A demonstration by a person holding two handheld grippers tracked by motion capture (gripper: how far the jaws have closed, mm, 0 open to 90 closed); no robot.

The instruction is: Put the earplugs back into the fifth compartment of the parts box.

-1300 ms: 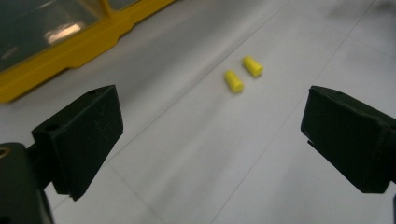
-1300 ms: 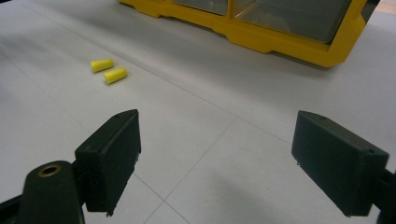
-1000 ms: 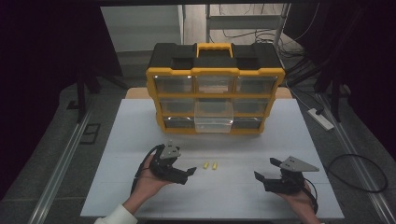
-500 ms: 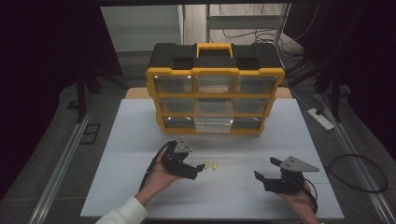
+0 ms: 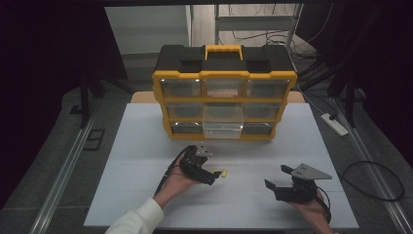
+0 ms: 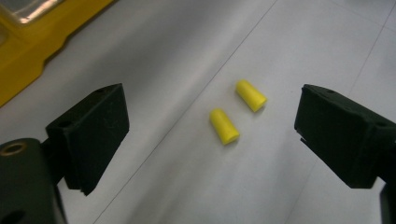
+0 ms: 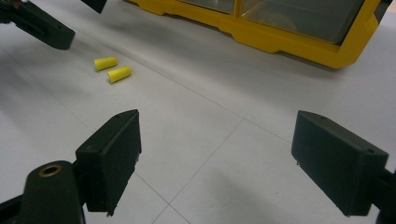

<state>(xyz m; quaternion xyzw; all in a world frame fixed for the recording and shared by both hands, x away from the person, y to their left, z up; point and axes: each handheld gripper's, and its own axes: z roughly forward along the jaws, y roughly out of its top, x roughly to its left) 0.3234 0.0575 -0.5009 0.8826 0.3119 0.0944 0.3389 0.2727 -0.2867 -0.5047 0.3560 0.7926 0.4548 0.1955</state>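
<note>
Two small yellow earplugs (image 5: 223,172) lie side by side on the white table (image 5: 136,146), apart from each other. In the left gripper view they are the near plug (image 6: 224,126) and the far plug (image 6: 251,95). My left gripper (image 5: 213,176) hovers just left of them, open; its jaws have just been closing a little, and the plugs lie ahead between the jaw lines, untouched (image 6: 211,115). Farther right near the front edge my right gripper (image 5: 275,176) stands open with bare table between its jaws (image 7: 219,135). From there I see the plugs (image 7: 113,69) and the left gripper (image 7: 42,30).
A yellow and black drawer organizer (image 5: 224,78) stands at the back of the table, with one clear drawer (image 5: 222,122) pulled out in its middle column. A power strip (image 5: 334,124) and a looped cable (image 5: 375,180) lie on the floor at the right.
My left gripper has moved right and slightly down, up to the two earplugs. The right gripper has stayed where it was.
</note>
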